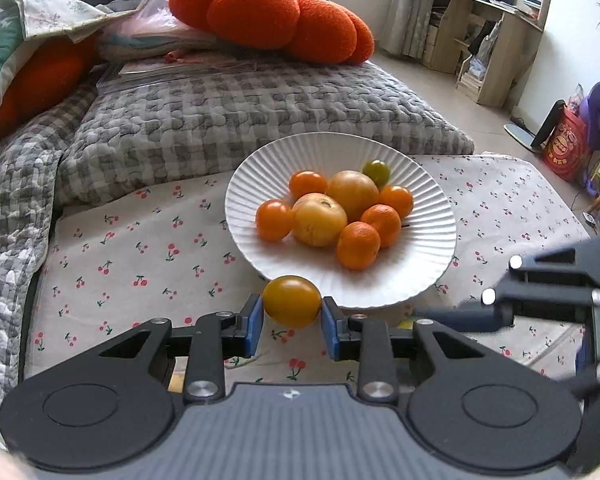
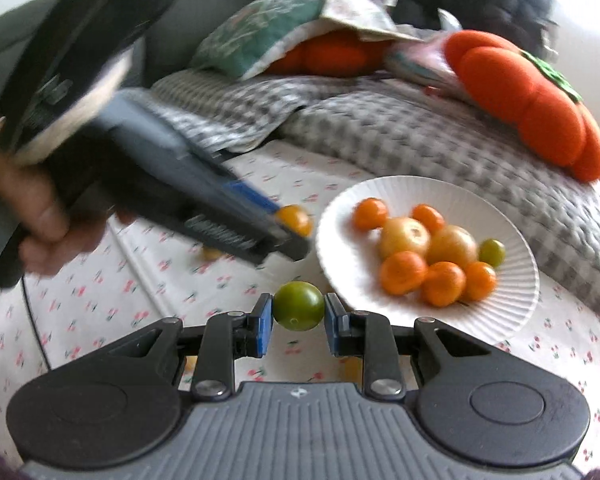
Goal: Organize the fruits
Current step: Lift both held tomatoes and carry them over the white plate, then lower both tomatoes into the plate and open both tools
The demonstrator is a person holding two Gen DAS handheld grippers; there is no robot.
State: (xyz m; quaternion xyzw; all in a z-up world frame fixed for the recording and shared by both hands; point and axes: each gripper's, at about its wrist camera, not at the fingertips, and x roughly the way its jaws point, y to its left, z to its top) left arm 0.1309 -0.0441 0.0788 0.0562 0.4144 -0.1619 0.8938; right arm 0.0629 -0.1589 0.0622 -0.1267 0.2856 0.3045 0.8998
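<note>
Left gripper (image 1: 292, 312) pinching round yellow-orange fruit (image 1: 292, 301), right gripper (image 2: 299, 318) pinching green fruit (image 2: 299, 306) (glossy, round)

The right gripper (image 2: 299, 317) pinches a green tomato (image 2: 299, 306) between its blue fingers (image 2: 264, 330), just beside the white plate (image 2: 516, 308) of oranges (image 2: 403, 272) on the cherry-print sheet (image 2: 148, 280). Beyond, blurred, the left gripper (image 2: 288, 226) grips a yellow-orange tomato (image 2: 296, 218).
</note>
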